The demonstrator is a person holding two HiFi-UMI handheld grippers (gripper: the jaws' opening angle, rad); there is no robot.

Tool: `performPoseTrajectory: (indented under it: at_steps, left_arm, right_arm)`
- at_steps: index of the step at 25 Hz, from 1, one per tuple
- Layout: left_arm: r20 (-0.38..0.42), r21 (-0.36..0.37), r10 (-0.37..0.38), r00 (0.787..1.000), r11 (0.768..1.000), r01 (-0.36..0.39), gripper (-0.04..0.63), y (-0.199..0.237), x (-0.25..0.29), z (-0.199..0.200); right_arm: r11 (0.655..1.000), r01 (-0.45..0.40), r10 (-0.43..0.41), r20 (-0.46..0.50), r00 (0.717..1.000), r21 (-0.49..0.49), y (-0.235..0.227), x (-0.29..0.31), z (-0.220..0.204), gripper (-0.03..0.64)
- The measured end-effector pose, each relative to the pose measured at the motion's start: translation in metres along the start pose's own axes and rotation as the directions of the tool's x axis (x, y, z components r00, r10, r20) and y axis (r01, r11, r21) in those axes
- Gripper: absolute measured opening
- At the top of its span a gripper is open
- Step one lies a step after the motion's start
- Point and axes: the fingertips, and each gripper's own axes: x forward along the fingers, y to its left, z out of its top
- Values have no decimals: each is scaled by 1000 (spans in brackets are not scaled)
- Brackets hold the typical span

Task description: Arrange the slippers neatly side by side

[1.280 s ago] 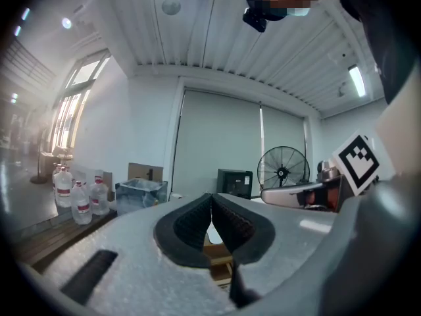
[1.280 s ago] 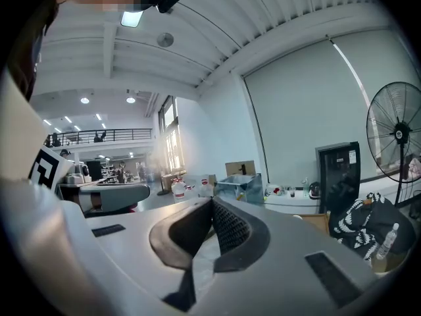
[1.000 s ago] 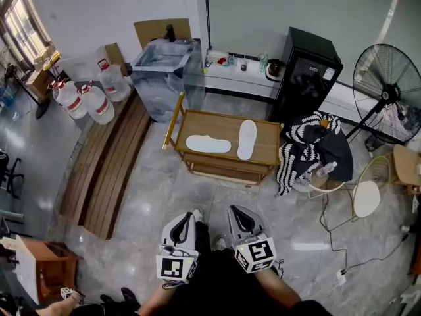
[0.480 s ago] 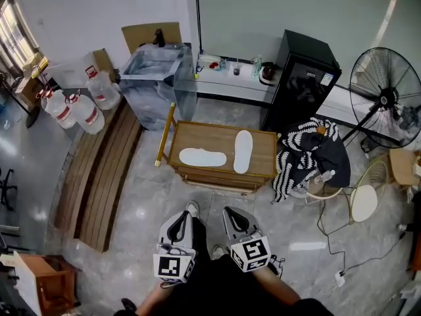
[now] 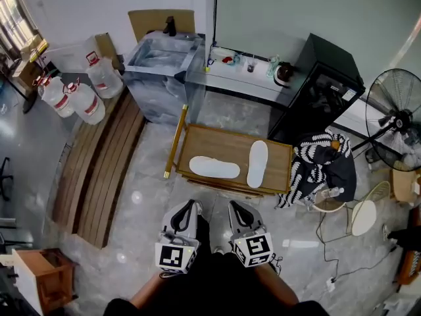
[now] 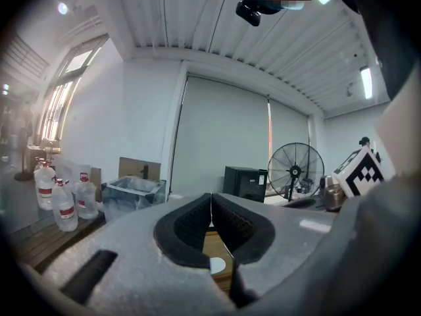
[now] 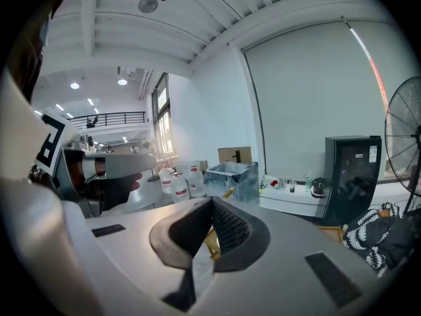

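Observation:
Two white slippers lie on a low wooden table (image 5: 283,158) ahead of me. One slipper (image 5: 214,167) lies crosswise at the left, the other slipper (image 5: 257,164) points away at the right, so they form an L. My left gripper (image 5: 192,204) and right gripper (image 5: 233,206) hover side by side near my body, short of the table's front edge. Both are shut with nothing between the jaws. In the left gripper view a bit of the table and a white slipper (image 6: 216,264) show below the left gripper (image 6: 211,195). The right gripper (image 7: 212,200) points level across the room.
A clear bin (image 5: 164,73) and water jugs (image 5: 74,97) stand at the back left. A black cabinet (image 5: 318,91), a striped cloth on a chair (image 5: 322,170) and a floor fan (image 5: 396,118) are at the right. Wooden planks (image 5: 102,163) lie on the floor at the left.
The view has shifted, so the table now sits a little lower and further right in the head view. Both grippers remain shut and close to my body.

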Motion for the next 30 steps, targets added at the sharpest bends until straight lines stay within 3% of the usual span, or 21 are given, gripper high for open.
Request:
performPoseTrajectory:
  at_steps: [11, 18, 26, 30]
  left_arm:
    - [-45, -6, -68, 997, 998, 68, 17, 120, 108, 13]
    - [-67, -28, -105, 992, 994, 103, 18, 141, 153, 6]
    - [-61, -36, -46, 997, 998, 43, 18, 142, 192, 0]
    - [-68, -32, -30, 997, 999, 28, 18, 137, 203, -2]
  right_arm:
    - [996, 23, -30, -89, 996, -84, -17, 134, 24, 11]
    - [996, -17, -1, -211, 978, -87, -41, 184, 6, 12]
    - [964, -199, 120, -377, 919, -179, -63, 232, -30, 14]
    - [928, -312, 185, -471, 862, -206, -69, 250, -54, 22]
